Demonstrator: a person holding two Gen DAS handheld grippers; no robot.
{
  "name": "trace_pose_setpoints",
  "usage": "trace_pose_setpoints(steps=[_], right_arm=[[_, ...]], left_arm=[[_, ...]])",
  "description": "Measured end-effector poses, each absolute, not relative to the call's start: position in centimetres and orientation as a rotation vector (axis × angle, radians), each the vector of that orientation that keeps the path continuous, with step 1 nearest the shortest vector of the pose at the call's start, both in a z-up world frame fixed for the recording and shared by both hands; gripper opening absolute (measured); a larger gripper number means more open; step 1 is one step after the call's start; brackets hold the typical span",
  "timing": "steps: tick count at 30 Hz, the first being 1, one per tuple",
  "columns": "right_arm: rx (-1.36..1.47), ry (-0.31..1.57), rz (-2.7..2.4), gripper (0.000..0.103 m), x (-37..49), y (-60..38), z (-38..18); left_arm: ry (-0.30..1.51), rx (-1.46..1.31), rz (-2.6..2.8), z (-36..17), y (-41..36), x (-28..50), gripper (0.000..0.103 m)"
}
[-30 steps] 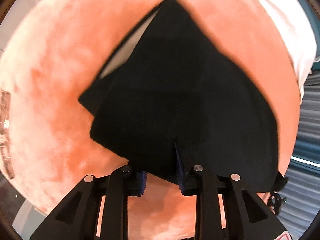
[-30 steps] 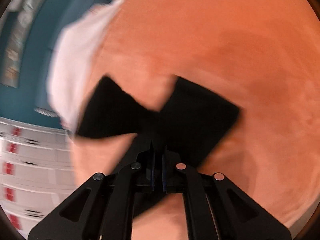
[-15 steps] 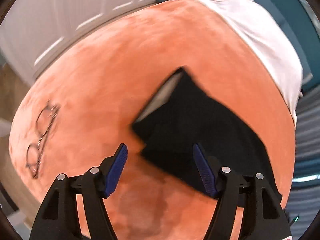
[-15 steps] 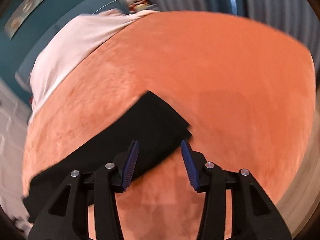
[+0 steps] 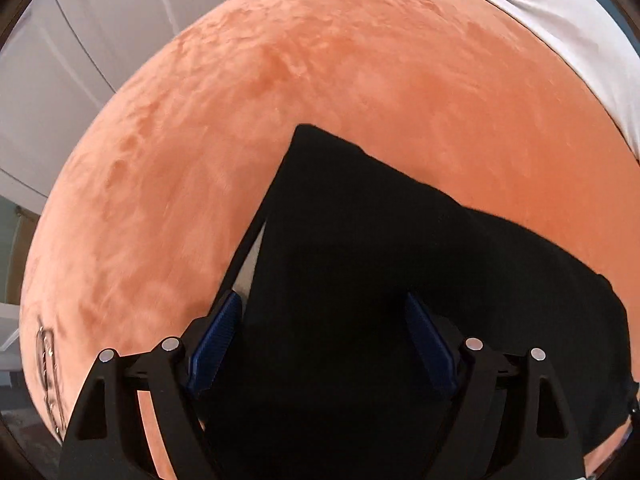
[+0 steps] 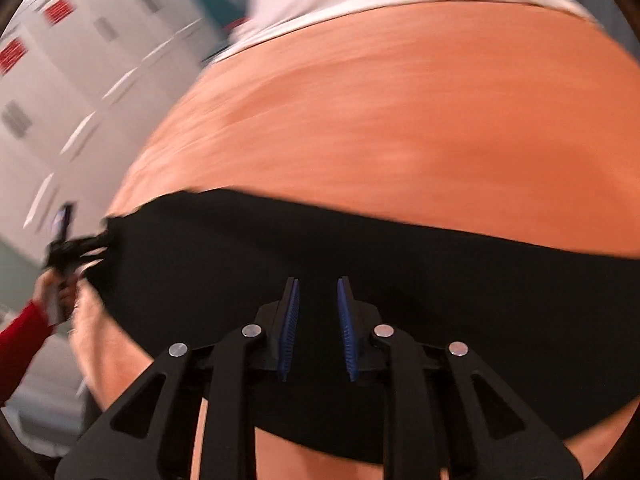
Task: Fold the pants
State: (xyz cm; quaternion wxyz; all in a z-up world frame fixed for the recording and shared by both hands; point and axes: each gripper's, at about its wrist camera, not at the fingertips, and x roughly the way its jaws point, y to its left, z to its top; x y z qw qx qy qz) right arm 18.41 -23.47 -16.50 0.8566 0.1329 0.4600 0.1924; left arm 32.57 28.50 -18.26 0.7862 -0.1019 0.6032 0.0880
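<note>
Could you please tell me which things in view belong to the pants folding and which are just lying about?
Job in hand:
black pants
left tongs, opening over the pants
right tongs, closing

Lying about:
eyeglasses
white cloth
orange blanket underneath

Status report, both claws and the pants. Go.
Left claw opening over black pants. Right claw closing, nothing pinched. Glasses well aside.

I'm working over an orange plush blanket [image 5: 360, 80]. Black pants [image 5: 380, 280] lie folded flat on it. A white sheet [image 5: 560, 20] runs along its far edge, and what may be glasses [image 5: 46, 376] rest near the left edge.
</note>
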Motion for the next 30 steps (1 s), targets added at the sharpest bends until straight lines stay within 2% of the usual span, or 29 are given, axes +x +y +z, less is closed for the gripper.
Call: trace_pose_setpoints(steps=[4,6,9,10,15,20,22,24,26,28,29,30], right_arm=[[0.211,1.018,0.563,0.019,24.7,-12.0,-17.9],[0.184,1.051,0.539,0.017,27.4,-9.5,-19.2],[0.263,1.067,0.453,0.008,31.2,-9.9,-20.4],[0.301,1.074,0.453,0.009,31.3,-10.3,-20.1],[0.334,0.998,0.524,0.014,28.6,-12.0,-16.0],[0.297,1.1,0.459,0.014,32.7,-12.9,-16.7],[0.236,1.184,0.483,0.014,34.2,-10.9,-18.5],[0.14,1.238,0.491,0.015,34.0,-8.4,-19.4],[0.018,1.244,0.498,0.019,33.4,-6.1,-19.3],[-0.062,1.235,0.502,0.02,32.9,-4.9,-19.2],[-0.109,1.227,0.5,0.02,32.7,-4.1,-19.3],[-0.147,1.222,0.5,0.013,32.8,-3.5,-19.4]], left_arm=[[1.27,-0.124,0.155,-18.4,27.9,33.2,0.084],[1.255,-0.152,0.132,-18.0,28.1,32.5,0.085],[1.228,-0.182,0.109,-16.6,28.8,30.2,0.084],[1.209,-0.201,0.128,-15.9,29.5,28.7,0.082],[1.088,-0.349,0.144,-11.9,33.7,22.1,0.081],[1.026,-0.538,0.054,-9.9,32.9,20.9,0.082],[1.056,-0.483,0.027,-10.5,30.9,21.7,0.084],[1.141,-0.315,0.054,-12.4,28.6,22.6,0.084],[1.184,-0.168,0.101,-14.1,27.4,22.9,0.084],[1.212,-0.151,0.117,-15.5,27.8,22.9,0.085],[1.221,-0.166,0.121,-15.9,28.3,23.0,0.086],[1.228,-0.203,0.121,-16.3,29.0,23.1,0.086]])
